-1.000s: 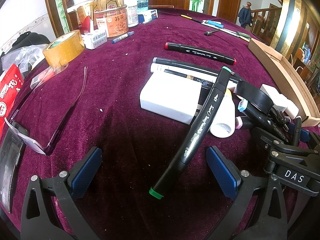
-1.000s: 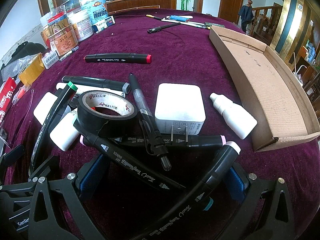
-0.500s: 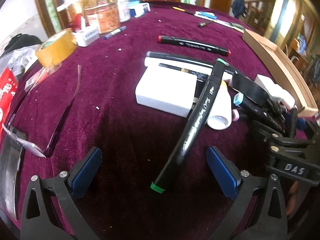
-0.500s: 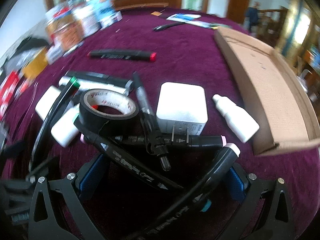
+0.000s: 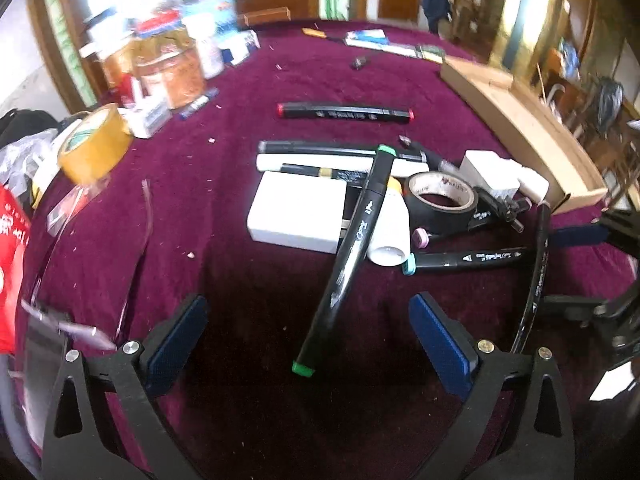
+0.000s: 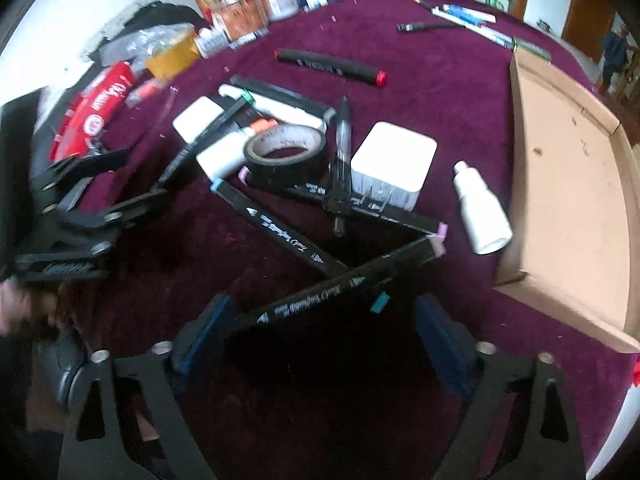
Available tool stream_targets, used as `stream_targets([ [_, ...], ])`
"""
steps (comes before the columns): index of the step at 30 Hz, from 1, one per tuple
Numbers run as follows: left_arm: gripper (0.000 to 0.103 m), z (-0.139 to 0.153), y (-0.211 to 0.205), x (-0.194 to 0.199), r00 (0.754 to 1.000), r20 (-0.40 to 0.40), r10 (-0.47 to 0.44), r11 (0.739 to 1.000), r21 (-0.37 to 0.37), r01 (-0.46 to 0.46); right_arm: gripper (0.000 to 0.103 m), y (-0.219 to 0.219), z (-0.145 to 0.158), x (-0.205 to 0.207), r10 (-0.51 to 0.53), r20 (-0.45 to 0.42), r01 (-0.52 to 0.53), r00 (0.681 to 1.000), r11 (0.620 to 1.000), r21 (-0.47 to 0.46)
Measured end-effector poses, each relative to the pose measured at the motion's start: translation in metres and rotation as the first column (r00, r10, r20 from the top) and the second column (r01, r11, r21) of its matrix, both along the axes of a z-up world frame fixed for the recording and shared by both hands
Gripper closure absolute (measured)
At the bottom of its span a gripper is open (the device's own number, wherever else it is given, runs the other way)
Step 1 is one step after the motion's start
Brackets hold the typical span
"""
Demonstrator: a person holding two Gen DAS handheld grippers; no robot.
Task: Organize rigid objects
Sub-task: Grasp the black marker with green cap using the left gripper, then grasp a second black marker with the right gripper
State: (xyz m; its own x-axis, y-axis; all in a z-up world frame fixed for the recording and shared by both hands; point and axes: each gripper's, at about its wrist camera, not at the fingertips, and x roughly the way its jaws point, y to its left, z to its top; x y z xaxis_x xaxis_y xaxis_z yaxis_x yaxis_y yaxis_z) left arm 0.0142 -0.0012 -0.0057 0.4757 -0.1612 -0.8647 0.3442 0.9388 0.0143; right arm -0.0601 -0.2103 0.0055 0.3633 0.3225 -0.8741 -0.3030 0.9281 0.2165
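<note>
My left gripper [image 5: 310, 346] is open just above the purple cloth. The near end of a green-capped black marker [image 5: 352, 248] lies between its blue pads, untouched, with its far end propped on a white box [image 5: 296, 216]. My right gripper [image 6: 322, 336] has its jaws closing. A pink-capped black marker [image 6: 344, 288] lies slantwise between them, its lower end against the left pad and clear of the right pad. This marker crosses a teal-capped marker [image 6: 280, 232]. Beyond sit a black tape roll [image 6: 284, 152], a white charger block [image 6: 394, 160] and a white bottle [image 6: 482, 212].
An open cardboard tray [image 6: 568, 200] lies to the right. A red-capped marker [image 5: 344, 112] lies alone further back. Jars and boxes [image 5: 172, 68], a yellow tape roll [image 5: 94, 144] and a clear plastic case [image 5: 80, 260] crowd the left side. The left gripper [image 6: 80, 208] shows at the right view's left edge.
The right gripper has risen, shifted and rolled, and its jaws have narrowed around the pink-capped marker. The left view has tilted slightly; the green-capped marker has not moved.
</note>
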Motion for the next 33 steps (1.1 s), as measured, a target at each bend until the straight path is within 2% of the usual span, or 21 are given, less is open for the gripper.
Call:
stream_targets([
  [1, 0.006, -0.002, -0.002, 0.003, 1.0, -0.012, -0.006, 1.0, 0.003, 0.007, 0.024, -0.002, 0.004, -0.006, 0.002, 0.014, -0.002, 1.0, 1.0, 0.01],
  [3, 0.014, -0.01, -0.006, 0.008, 0.999, -0.036, -0.008, 1.0, 0.011, 0.008, 0.025, 0.003, 0.005, 0.007, 0.003, 0.035, -0.002, 0.999, 1.0, -0.013],
  [4, 0.028, -0.015, -0.006, 0.012, 0.999, -0.047, 0.0, 1.0, 0.019, 0.001, 0.027, -0.001, 0.009, 0.008, 0.005, 0.031, -0.005, 0.999, 1.0, -0.002],
  [5, 0.044, -0.02, -0.007, 0.015, 0.997, -0.075, 0.009, 1.0, 0.02, -0.007, 0.034, -0.001, 0.008, 0.006, 0.008, 0.029, -0.008, 1.0, 1.0, 0.008],
  [6, 0.045, -0.02, -0.006, 0.016, 0.998, -0.067, 0.02, 1.0, 0.003, -0.02, 0.04, -0.006, 0.012, 0.015, 0.007, 0.008, -0.007, 1.0, 1.0, 0.011],
  [8, 0.055, -0.019, -0.006, 0.021, 0.996, -0.076, 0.052, 0.999, -0.004, -0.052, 0.045, -0.014, 0.011, 0.014, 0.007, -0.022, -0.006, 1.0, 0.999, 0.052],
  [9, 0.06, -0.018, -0.007, 0.022, 0.995, -0.075, 0.062, 0.998, -0.003, -0.062, 0.05, -0.021, 0.013, 0.01, 0.009, -0.039, -0.006, 0.999, 0.997, 0.077],
  [10, 0.072, -0.018, -0.008, 0.023, 0.995, -0.073, 0.071, 0.997, -0.003, -0.071, 0.053, -0.02, 0.013, 0.014, 0.011, -0.047, -0.007, 0.999, 0.996, 0.085],
  [11, 0.079, -0.018, -0.009, 0.021, 0.994, -0.068, 0.09, 0.996, 0.009, -0.09, 0.057, -0.022, 0.012, 0.011, 0.015, -0.055, -0.01, 0.998, 0.996, 0.094],
  [13, 0.086, -0.017, -0.011, 0.016, 0.991, -0.075, 0.107, 0.994, 0.006, -0.107, 0.061, -0.021, 0.009, 0.013, 0.03, -0.086, -0.019, 0.996, 0.992, 0.121],
  [20, 0.09, -0.016, 0.0, -0.025, 0.98, -0.119, 0.16, 0.986, -0.032, -0.165, 0.062, -0.028, -0.001, 0.028, -0.005, -0.2, 0.045, 0.98, 0.98, 0.193],
  [24, 0.09, -0.015, 0.006, -0.032, 0.974, -0.131, 0.183, 0.981, -0.04, -0.189, 0.062, -0.022, -0.008, 0.049, -0.026, -0.241, 0.072, 0.97, 0.98, 0.184],
  [27, 0.09, -0.016, 0.007, -0.037, 0.974, -0.131, 0.187, 0.98, -0.04, -0.194, 0.063, -0.002, -0.001, 0.064, 0.002, -0.198, 0.02, 0.98, 0.994, 0.108],
  [28, 0.09, -0.016, 0.008, -0.036, 0.974, -0.132, 0.185, 0.981, -0.038, -0.191, 0.066, 0.008, -0.002, 0.066, 0.031, -0.181, -0.02, 0.983, 0.998, 0.064],
  [29, 0.09, -0.016, 0.008, -0.036, 0.974, -0.134, 0.183, 0.981, -0.04, -0.19, 0.078, 0.018, -0.003, 0.068, 0.061, -0.172, -0.055, 0.983, 0.998, 0.036],
  [31, 0.09, -0.015, 0.008, -0.035, 0.973, -0.138, 0.183, 0.981, -0.042, -0.19, 0.083, 0.033, 0.003, 0.07, 0.119, -0.154, -0.115, 0.981, 0.993, 0.033],
  [32, 0.09, -0.015, 0.008, -0.034, 0.974, -0.138, 0.181, 0.981, -0.039, -0.188, 0.09, 0.036, 0.006, 0.068, 0.133, -0.143, -0.13, 0.981, 0.991, 0.025],
  [33, 0.09, -0.015, 0.007, -0.033, 0.974, -0.136, 0.178, 0.982, -0.034, -0.185, 0.093, 0.039, 0.011, 0.065, 0.14, -0.121, -0.14, 0.983, 0.99, 0.012],
])
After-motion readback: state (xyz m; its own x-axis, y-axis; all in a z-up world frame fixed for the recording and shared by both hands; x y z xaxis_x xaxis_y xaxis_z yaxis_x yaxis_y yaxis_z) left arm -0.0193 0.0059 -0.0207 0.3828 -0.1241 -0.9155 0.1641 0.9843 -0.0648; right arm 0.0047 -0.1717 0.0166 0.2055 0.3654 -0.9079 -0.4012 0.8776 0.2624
